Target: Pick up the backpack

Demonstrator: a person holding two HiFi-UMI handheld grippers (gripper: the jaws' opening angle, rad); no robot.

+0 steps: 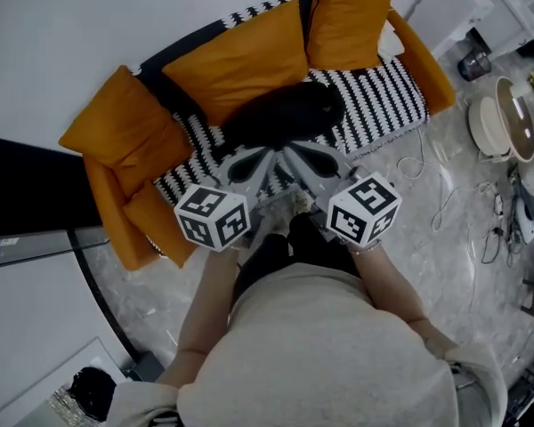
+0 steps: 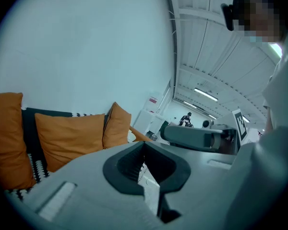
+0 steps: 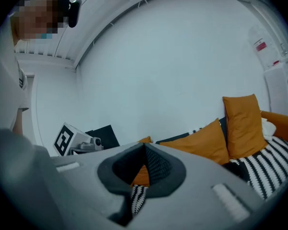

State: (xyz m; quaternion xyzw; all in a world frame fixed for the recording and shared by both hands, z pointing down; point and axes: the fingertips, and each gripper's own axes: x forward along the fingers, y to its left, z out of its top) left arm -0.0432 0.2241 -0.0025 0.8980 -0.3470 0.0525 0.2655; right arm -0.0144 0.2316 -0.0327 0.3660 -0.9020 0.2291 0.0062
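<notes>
Sofa (image 1: 383,105) by a white wall (image 1: 71,25): we see backpack (image 1: 285,114) mid-seat, in front of orange cushions (image 1: 240,60). Left gripper (image 1: 249,163) and right gripper (image 1: 316,160) near its front edge, both jaws together, empty.

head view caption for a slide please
Jaws shut, left gripper and right gripper aimed at the black backpack on a striped sofa

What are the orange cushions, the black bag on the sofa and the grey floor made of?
The orange cushions look like matte woven fabric, plump with soft creases. The black bag is probably a soft matte textile, since it slumps; too dark for detail. The grey floor looks like polished stone or marble-look tile: pale veining, slight sheen.
</notes>
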